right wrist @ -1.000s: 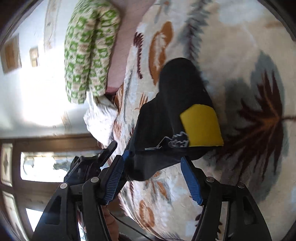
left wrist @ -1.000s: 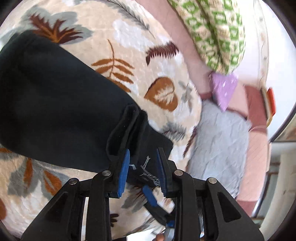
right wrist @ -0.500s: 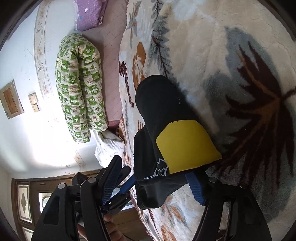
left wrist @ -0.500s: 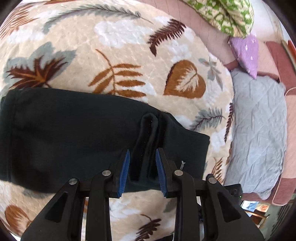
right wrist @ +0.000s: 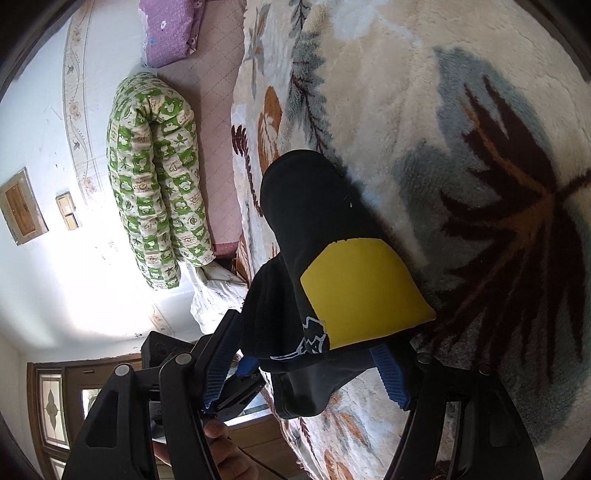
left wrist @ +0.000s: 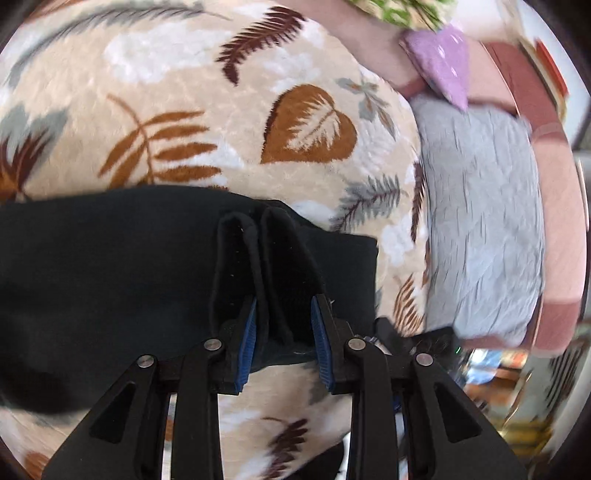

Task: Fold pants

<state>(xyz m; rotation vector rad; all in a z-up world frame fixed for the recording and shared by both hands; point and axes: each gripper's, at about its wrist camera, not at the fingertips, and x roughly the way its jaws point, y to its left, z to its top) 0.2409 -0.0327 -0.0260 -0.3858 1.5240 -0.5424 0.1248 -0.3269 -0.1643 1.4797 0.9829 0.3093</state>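
Note:
The black pants [left wrist: 110, 266] lie folded in a long band across the leaf-print blanket [left wrist: 184, 92]. My left gripper [left wrist: 284, 302] is shut on a bunched ridge of the fabric near the band's right end. In the right wrist view the same pants [right wrist: 314, 206] show a yellow panel [right wrist: 358, 288] and a white print. That end rises off the blanket between the wide-spread fingers of my right gripper [right wrist: 303, 339]. Its blue pads [right wrist: 391, 373] stand apart from the cloth. The left gripper [right wrist: 240, 384] and a hand [right wrist: 221, 454] show just behind.
The blanket [right wrist: 461, 92] covers a bed. A green patterned bolster [right wrist: 159, 192] and a purple pillow [right wrist: 170, 33] lie by the white wall. A grey quilt [left wrist: 480, 221] sits to the blanket's right. A wooden door with glass [right wrist: 51, 410] is below left.
In the left wrist view the pants swung from slanting to level across the picture, still pinched. The right gripper sank toward the pants' yellow end, which now reaches deeper between its fingers.

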